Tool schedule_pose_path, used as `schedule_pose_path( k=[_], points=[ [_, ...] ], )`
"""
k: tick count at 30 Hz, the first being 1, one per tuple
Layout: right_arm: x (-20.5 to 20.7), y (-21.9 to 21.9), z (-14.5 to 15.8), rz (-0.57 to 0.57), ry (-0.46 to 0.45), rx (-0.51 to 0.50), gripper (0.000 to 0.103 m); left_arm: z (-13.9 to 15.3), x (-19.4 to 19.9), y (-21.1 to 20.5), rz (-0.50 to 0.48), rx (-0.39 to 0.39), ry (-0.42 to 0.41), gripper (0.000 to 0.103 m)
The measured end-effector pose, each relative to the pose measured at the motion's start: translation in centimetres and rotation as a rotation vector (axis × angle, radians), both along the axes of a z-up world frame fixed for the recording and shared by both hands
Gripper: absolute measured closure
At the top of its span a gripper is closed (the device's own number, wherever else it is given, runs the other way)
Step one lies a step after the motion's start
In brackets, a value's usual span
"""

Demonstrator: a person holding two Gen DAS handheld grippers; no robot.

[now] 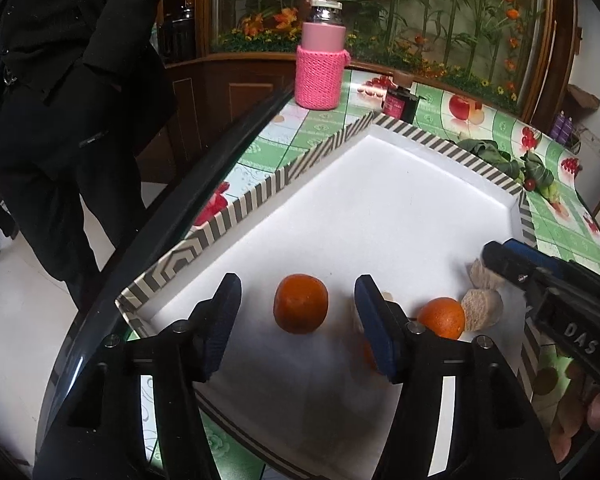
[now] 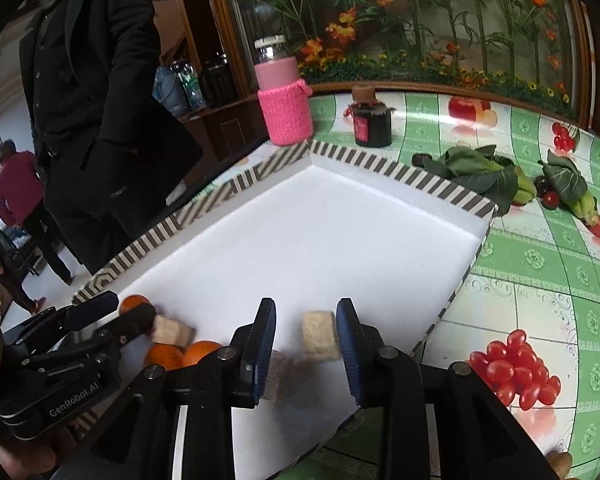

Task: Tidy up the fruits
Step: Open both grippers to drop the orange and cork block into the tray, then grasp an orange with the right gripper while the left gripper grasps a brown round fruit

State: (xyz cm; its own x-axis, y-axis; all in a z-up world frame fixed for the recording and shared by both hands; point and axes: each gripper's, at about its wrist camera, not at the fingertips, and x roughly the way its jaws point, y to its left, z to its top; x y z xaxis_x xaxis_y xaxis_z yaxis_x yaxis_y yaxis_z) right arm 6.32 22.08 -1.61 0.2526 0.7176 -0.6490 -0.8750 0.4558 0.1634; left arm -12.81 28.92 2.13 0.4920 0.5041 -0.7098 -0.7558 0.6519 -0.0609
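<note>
A white tray point(image 1: 380, 208) with a striped rim lies on the table. My left gripper point(image 1: 296, 328) is open over its near end, with an orange point(image 1: 300, 308) lying between the fingers, untouched. A second orange point(image 1: 440, 318) lies to the right beside a beige block point(image 1: 482, 308). My right gripper point(image 2: 306, 344) is open over the tray point(image 2: 300, 240), with a beige block point(image 2: 319, 336) lying between its fingers and another point(image 2: 278, 376) near the left finger. Two oranges point(image 2: 180, 354) and a block point(image 2: 172, 330) lie to the left, by the left gripper point(image 2: 116, 320).
A pink sleeved bottle point(image 1: 320, 60) and a dark jar point(image 1: 398, 102) stand behind the tray. Leafy vegetables point(image 2: 480, 176) and cherry tomatoes point(image 2: 550, 199) lie on the tablecloth right of it. A person in black point(image 1: 60, 100) stands at the table's left edge.
</note>
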Motion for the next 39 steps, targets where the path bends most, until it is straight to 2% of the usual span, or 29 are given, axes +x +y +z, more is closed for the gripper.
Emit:
schedule_pose_path(
  k=[5,8,10,15,18,23,25,28,32,35,39],
  points=[
    [0.4,-1.5,1.6,-0.021,-0.002,0.076,0.073,0.0,0.1,0.1,-0.002,-0.004,-0.008,0.043],
    [1.1,-2.8,2.4,-0.029,0.032,0.121,0.073,0.1,0.1,0.1,-0.004,-0.005,-0.022,0.043],
    [1.7,-4.1,3.0,-0.05,0.037,0.141,0.073,0.5,-0.2,-0.2,-0.017,-0.002,-0.054,0.043],
    [3.7,-9.3,4.8,-0.106,0.044,0.195,0.073,2.5,-0.9,-1.9,-0.068,0.071,-0.154,0.043],
    [4.8,-13.6,5.0,-0.124,0.029,0.171,0.073,3.4,-0.5,-3.7,-0.171,0.107,-0.201,0.044],
    [5.6,-21.0,4.1,-0.148,-0.029,0.095,0.072,4.3,1.6,-9.5,-0.506,0.14,-0.247,0.044],
    [5.5,-22.6,3.2,-0.13,-0.029,0.052,0.072,4.0,2.7,-12.0,-0.635,0.123,-0.232,0.044],
    [4.7,-23.1,1.7,-0.079,-0.033,-0.003,0.072,3.4,3.9,-14.4,-0.736,0.117,-0.189,0.044],
    [3.6,-22.3,0.5,-0.034,-0.047,-0.043,0.072,2.3,5.5,-15.6,-0.765,0.108,-0.103,0.044],
    [3.3,-21.4,0.0,-0.028,-0.091,-0.086,0.072,1.0,6.4,-15.9,-0.767,0.102,-0.029,0.044],
    [4.0,-20.7,-0.7,-0.025,-0.067,-0.107,0.072,-0.2,7.0,-16.2,-0.762,0.076,0.034,0.044]
  ],
)
